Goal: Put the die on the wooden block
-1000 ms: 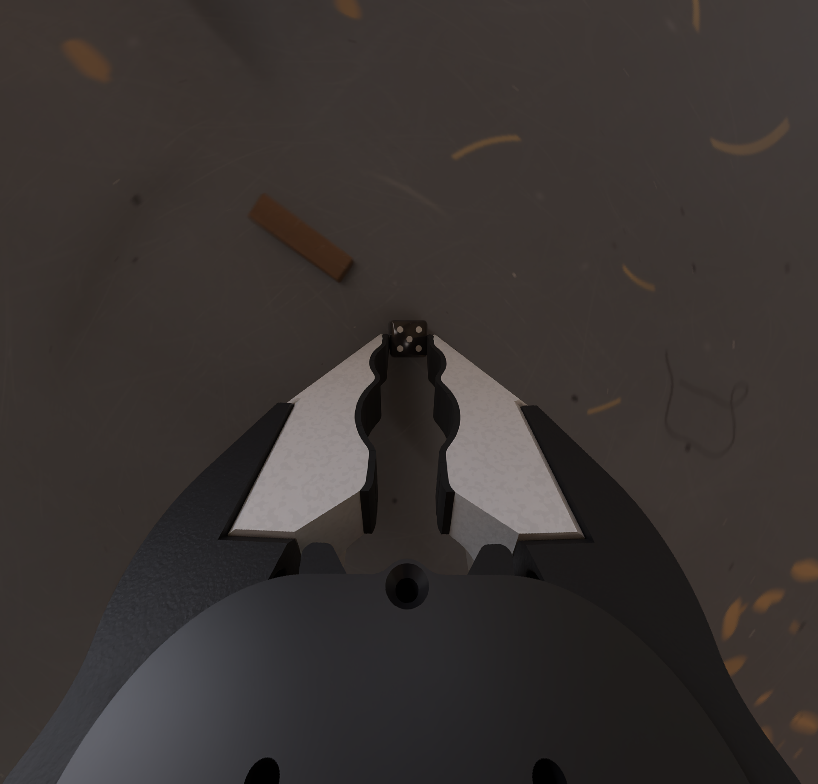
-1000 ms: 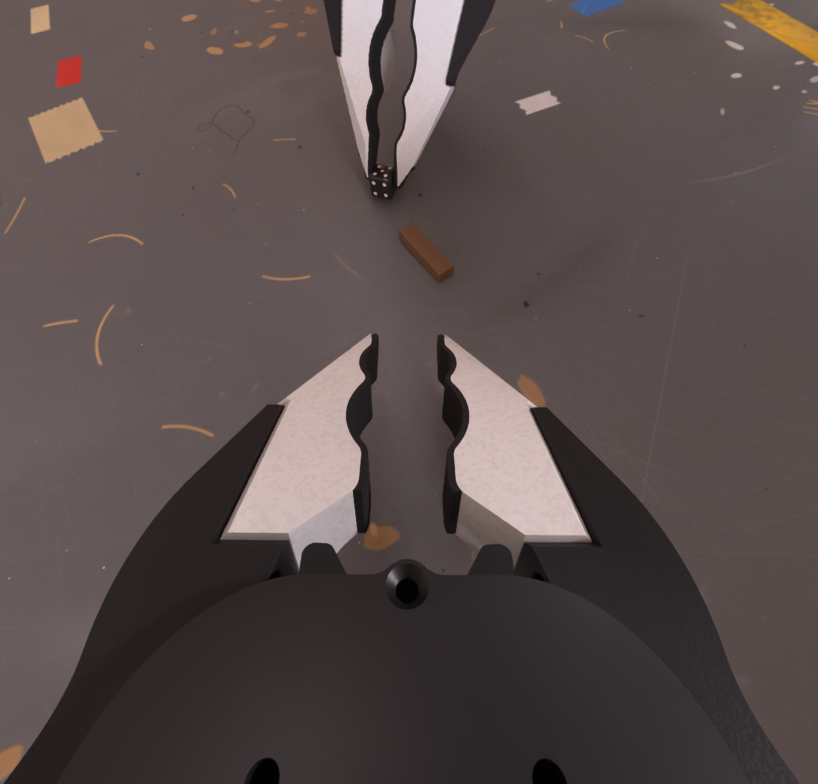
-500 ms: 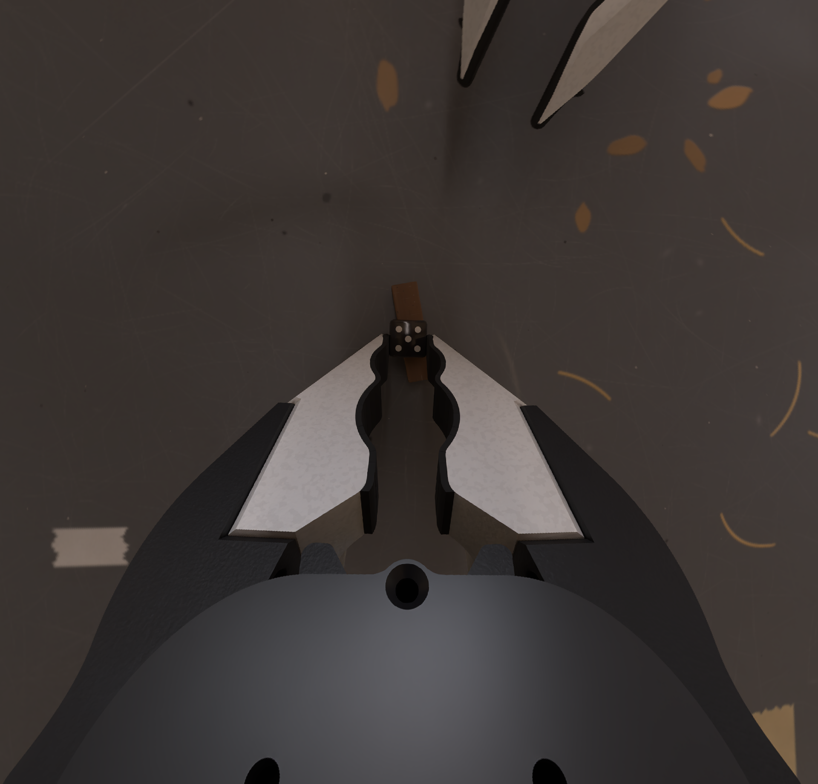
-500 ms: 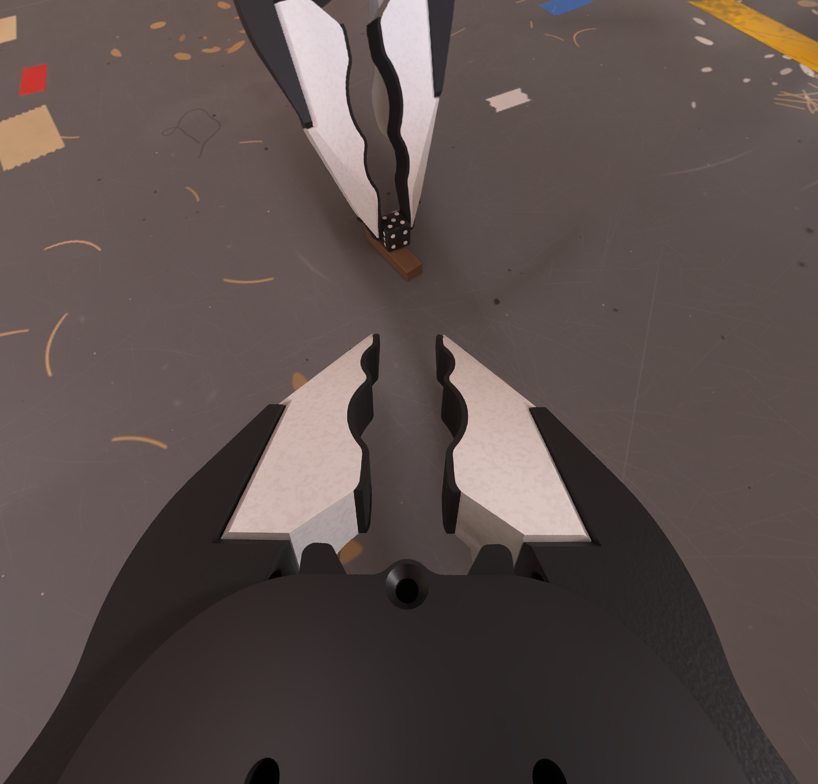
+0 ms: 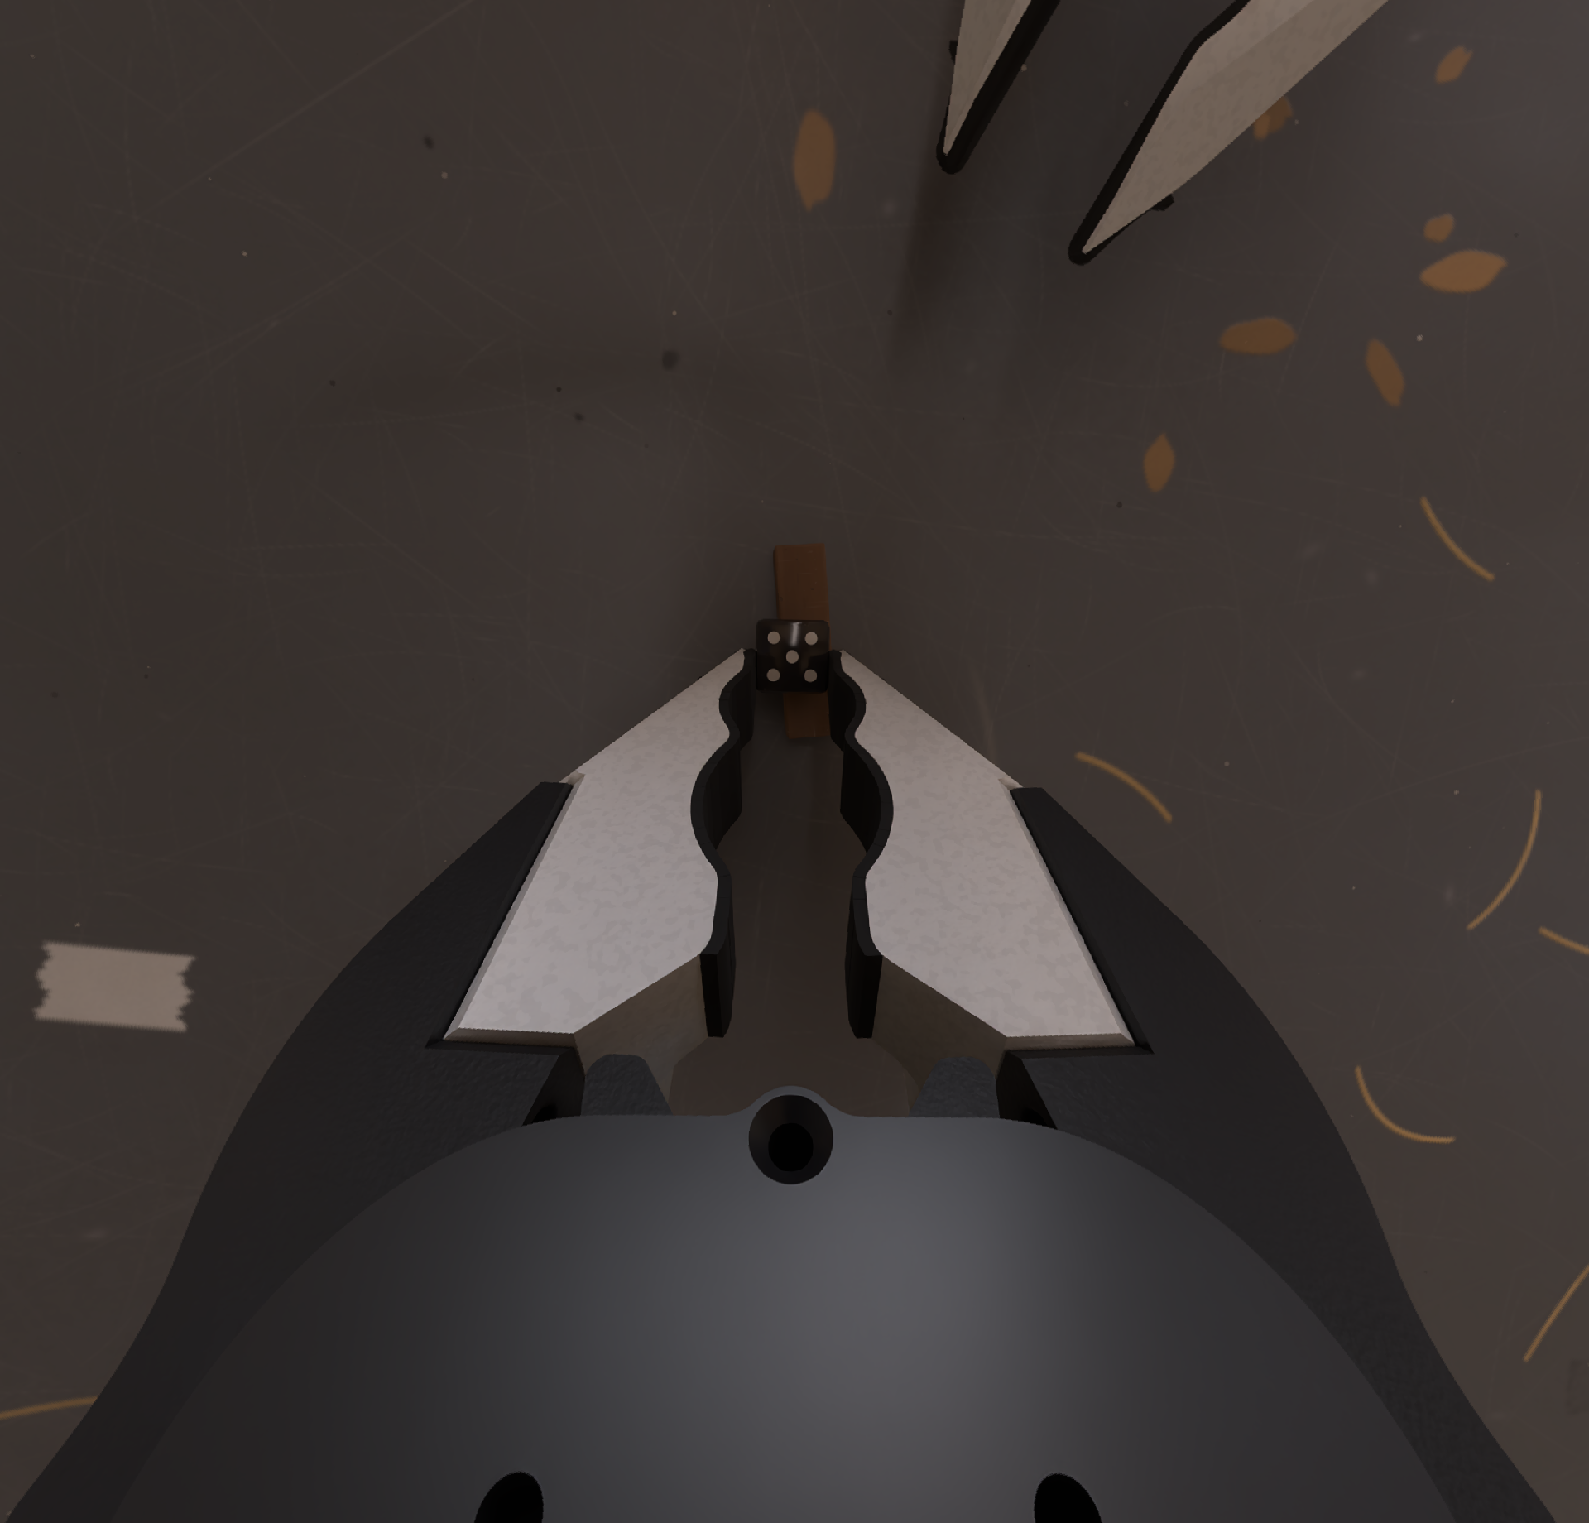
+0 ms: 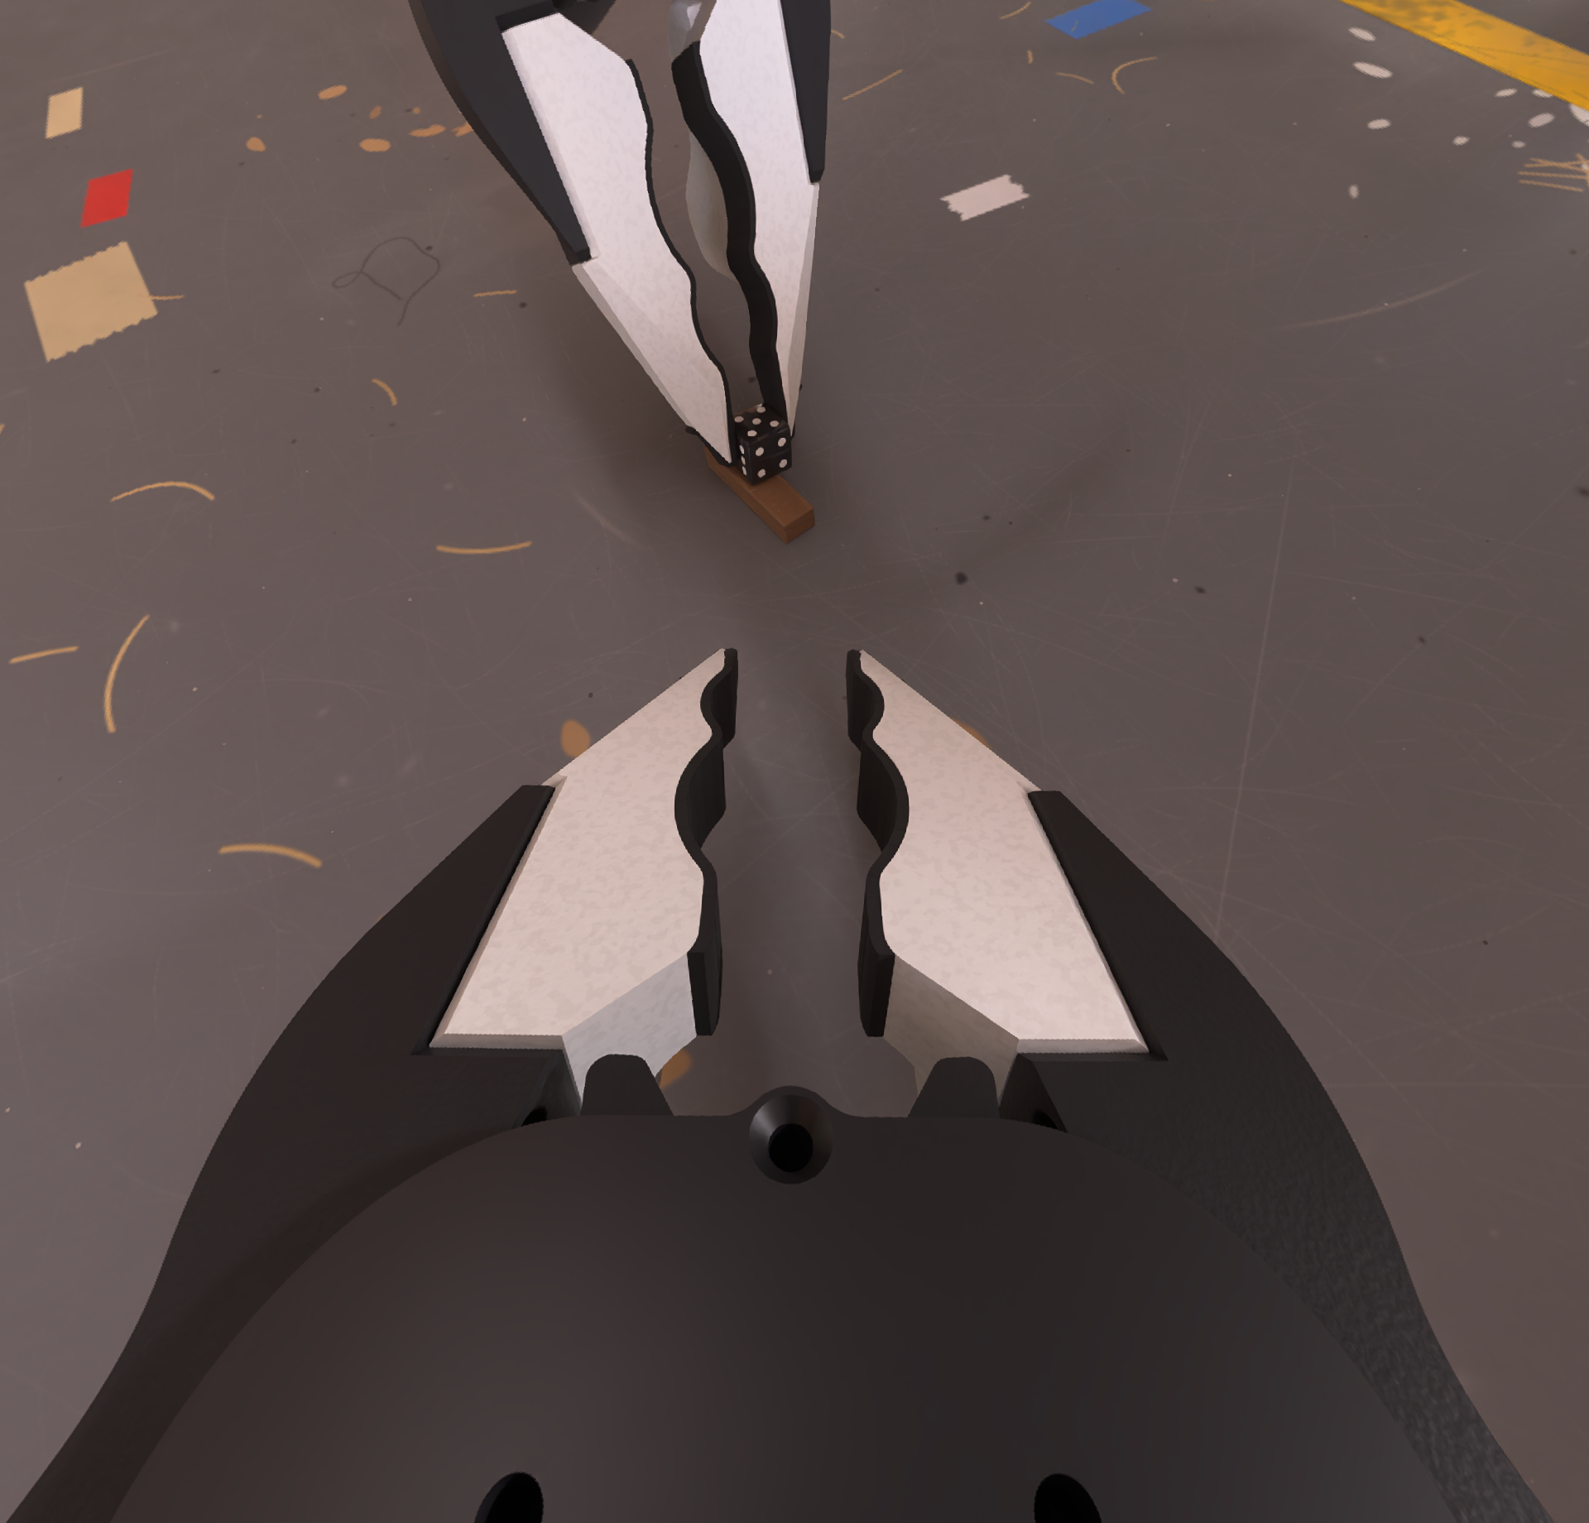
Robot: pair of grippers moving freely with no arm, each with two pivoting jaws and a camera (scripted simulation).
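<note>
Since a second earlier, the left gripper [image 5: 792,665] had carried the die [image 5: 792,656] over the wooden block [image 6: 774,501], well inside the surface [image 6: 1204,622] edges, still clenched on its side faces. Small, light, hard and probably slippery. Right gripper [image 6: 791,665] hung released, empty.

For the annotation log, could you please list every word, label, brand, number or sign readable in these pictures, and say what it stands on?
None: no words, numerals, brands or signs appear in either view.
The die, held in the left gripper over the wooden block, bears only white pips.
The tape patches, such as the pale strip on the floor, are blank.
</note>
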